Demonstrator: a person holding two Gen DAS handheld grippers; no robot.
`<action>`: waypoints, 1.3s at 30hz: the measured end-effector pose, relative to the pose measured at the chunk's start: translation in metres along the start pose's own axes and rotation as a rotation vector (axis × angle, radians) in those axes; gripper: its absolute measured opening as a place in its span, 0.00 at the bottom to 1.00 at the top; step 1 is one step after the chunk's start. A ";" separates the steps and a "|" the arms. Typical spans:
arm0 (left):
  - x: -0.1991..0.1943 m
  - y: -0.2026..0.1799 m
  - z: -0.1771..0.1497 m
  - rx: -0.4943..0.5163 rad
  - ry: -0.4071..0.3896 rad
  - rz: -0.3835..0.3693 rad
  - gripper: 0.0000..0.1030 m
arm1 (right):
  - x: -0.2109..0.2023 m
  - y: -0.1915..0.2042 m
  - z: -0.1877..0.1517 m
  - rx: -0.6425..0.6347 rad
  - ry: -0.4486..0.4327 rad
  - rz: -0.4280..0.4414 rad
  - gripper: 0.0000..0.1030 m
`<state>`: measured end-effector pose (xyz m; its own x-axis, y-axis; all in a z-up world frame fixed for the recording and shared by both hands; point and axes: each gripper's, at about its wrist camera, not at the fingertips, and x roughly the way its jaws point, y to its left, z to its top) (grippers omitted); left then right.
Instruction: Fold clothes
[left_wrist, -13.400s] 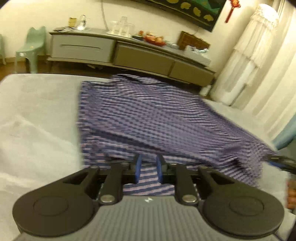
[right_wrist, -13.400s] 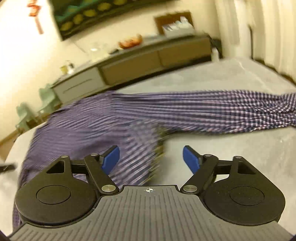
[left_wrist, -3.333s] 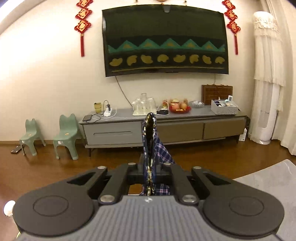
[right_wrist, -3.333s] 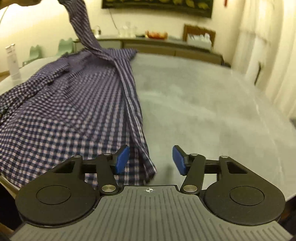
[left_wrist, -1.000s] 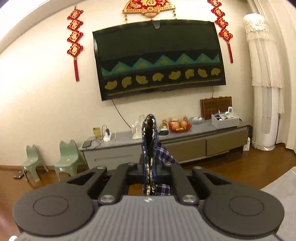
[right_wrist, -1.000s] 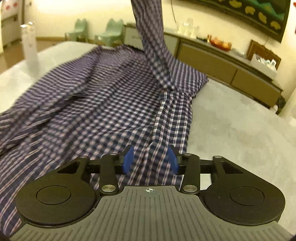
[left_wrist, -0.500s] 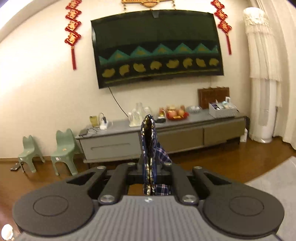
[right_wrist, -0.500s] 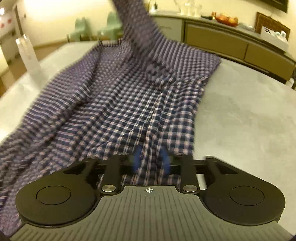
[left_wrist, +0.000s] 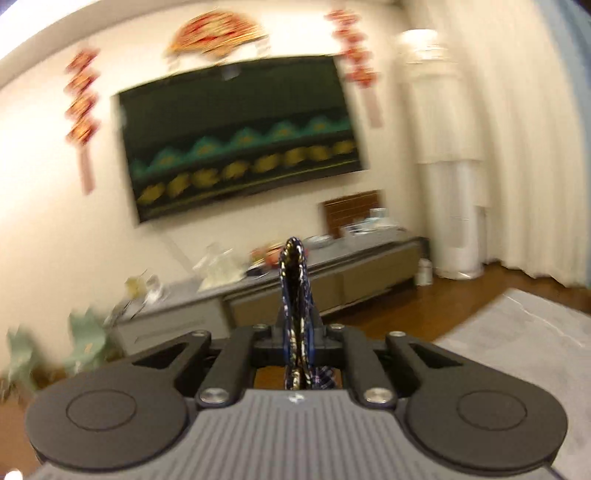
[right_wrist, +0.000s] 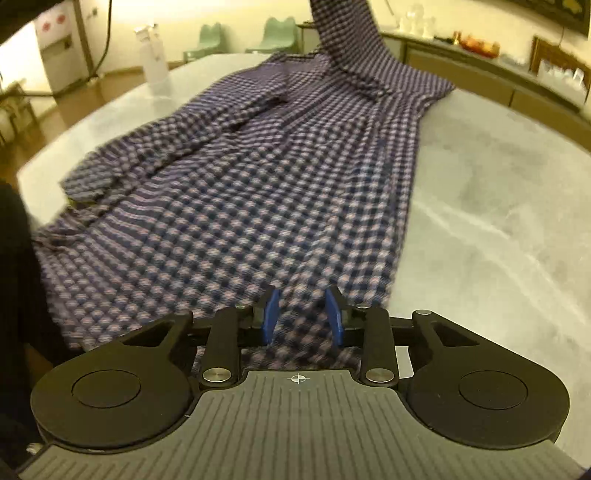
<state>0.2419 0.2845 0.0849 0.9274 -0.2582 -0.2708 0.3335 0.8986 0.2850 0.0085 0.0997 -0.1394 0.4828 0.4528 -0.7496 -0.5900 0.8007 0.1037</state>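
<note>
The checked shirt (right_wrist: 258, 184) lay spread along the left half of the worktop (right_wrist: 498, 206), its near hem hanging at the near edge and its far end reaching the far edge, where one part rose steeply out of the top of the right wrist view. The right half of the worktop carried nothing of the shirt.

The left hand-held gripper (left_wrist: 295, 332) was clamped tight on a bunched fold of the shirt (left_wrist: 293, 280), held up in the air and facing the wall and the sideboard (left_wrist: 295, 291); the view was blurred, so it seemed to be in motion. It was probably this raised fold that showed as the rising strip at the far edge.

The right hand-held gripper (right_wrist: 301, 317) sat low at the near edge over the hem. Its blue fingers (right_wrist: 269, 314) stood a narrow gap apart with cloth lying between them; whether they were pinching the hem or merely straddling it could not be told for certain.

The step in hand looked like stretching the shirt out lengthwise, one end lifted and the other caught, before any fold was laid. The next move would call for a firm pinch at the hem, then both ends drawn taut together and lowered flat, so that the crumpled sleeve (right_wrist: 155, 147) toward the left edge could be smoothed and folded in.
</note>
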 end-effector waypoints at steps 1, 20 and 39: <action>-0.012 -0.018 -0.004 0.039 -0.010 -0.034 0.09 | -0.003 -0.006 -0.001 0.049 -0.020 0.015 0.40; -0.098 -0.216 -0.202 0.542 0.196 -0.324 0.08 | 0.003 -0.130 -0.030 0.864 -0.164 0.316 0.73; -0.104 -0.122 -0.205 0.109 0.275 -0.368 0.72 | 0.045 -0.102 0.018 0.712 -0.089 0.327 0.70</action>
<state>0.0701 0.2746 -0.1106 0.6698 -0.4356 -0.6014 0.6607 0.7192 0.2151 0.1022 0.0450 -0.1721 0.4242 0.7142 -0.5568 -0.1693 0.6666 0.7260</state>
